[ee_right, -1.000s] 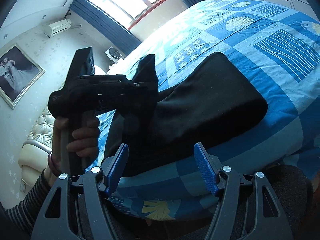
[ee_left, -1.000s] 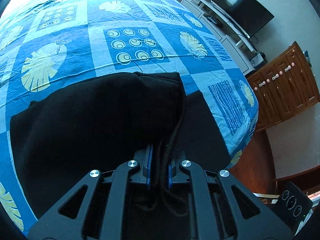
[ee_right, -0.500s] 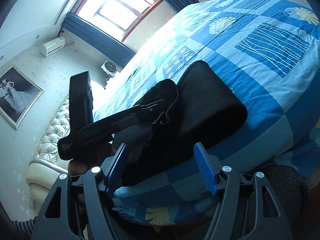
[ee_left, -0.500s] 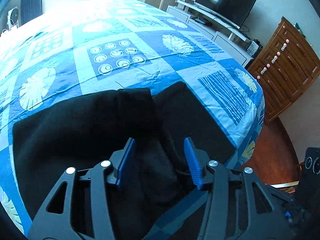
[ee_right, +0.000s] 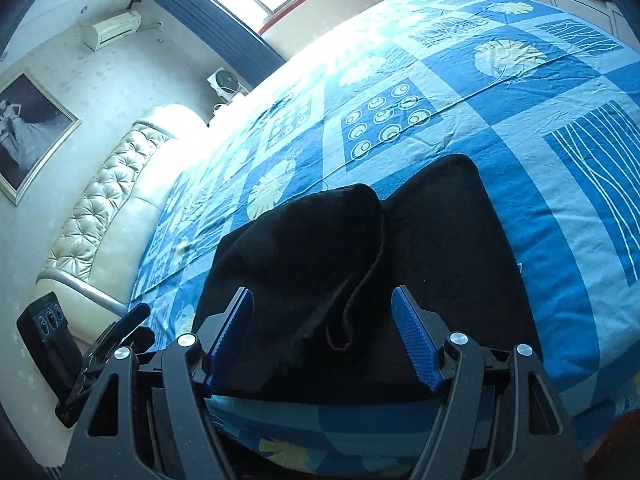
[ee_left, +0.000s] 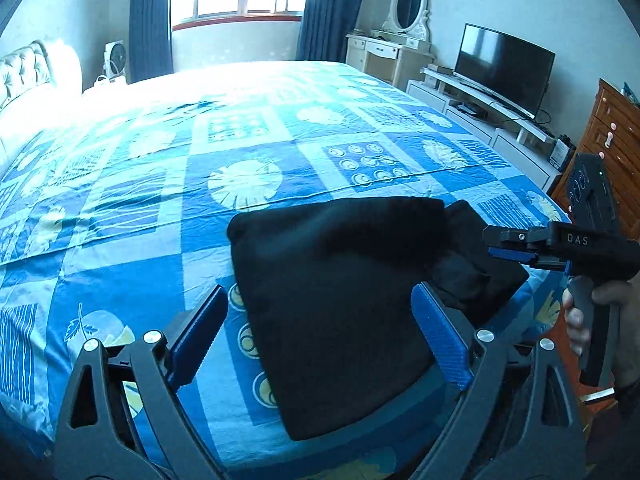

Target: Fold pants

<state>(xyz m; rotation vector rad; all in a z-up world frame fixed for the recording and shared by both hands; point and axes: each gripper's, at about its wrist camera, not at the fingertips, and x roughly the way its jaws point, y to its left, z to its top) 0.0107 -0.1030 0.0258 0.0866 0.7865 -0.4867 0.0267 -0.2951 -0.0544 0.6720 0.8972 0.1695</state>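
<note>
The black pants (ee_left: 344,304) lie folded in a compact bundle on the blue patterned bedspread (ee_left: 168,184), near the bed's front edge. They also show in the right wrist view (ee_right: 360,272), with a cord loop hanging at the top fold. My left gripper (ee_left: 318,340) is open and empty, its blue pads on either side of the bundle's near part. My right gripper (ee_right: 322,344) is open and empty, just in front of the bundle. It shows from the side in the left wrist view (ee_left: 516,246), at the bundle's right end.
A TV (ee_left: 504,68) on a white stand and a wooden dresser (ee_left: 616,132) stand to the right of the bed. A padded headboard (ee_right: 104,200) is at the left. The other hand-held gripper (ee_right: 72,352) shows at the lower left of the right wrist view.
My left gripper let go of the pants, opened and pulled back to the left. The lifted cloth dropped onto the bundle. My right gripper moved in to the bundle's right end.
</note>
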